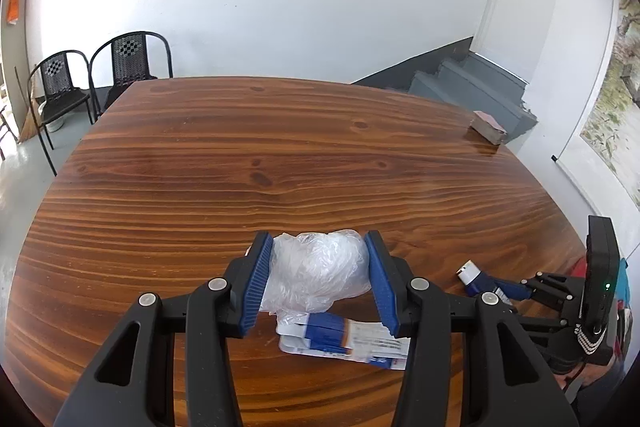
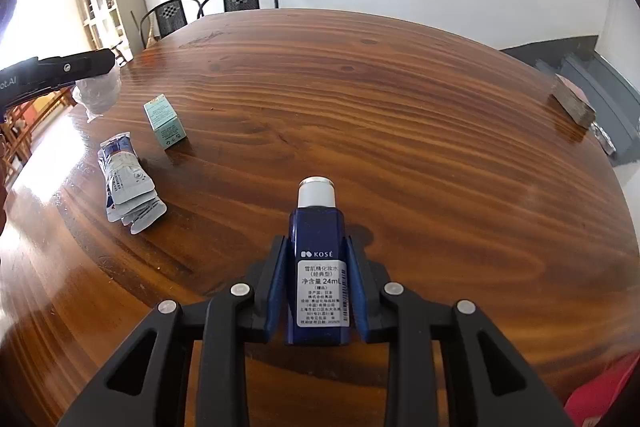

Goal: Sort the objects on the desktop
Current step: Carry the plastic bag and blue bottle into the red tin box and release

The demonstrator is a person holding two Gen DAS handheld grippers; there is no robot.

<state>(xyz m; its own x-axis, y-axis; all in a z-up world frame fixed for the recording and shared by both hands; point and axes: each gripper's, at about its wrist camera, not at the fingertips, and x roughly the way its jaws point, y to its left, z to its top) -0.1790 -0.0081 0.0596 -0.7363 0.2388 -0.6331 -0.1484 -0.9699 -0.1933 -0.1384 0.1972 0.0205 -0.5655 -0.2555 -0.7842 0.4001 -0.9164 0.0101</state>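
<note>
blue pads of the left gripper are pressed on a crumpled plastic bag, by which part of the sachets on the table is hidden. the bottle is clamped by the right gripper, its long axis running forward, cap pointing away. a small green box and a block lie well apart.
</note>
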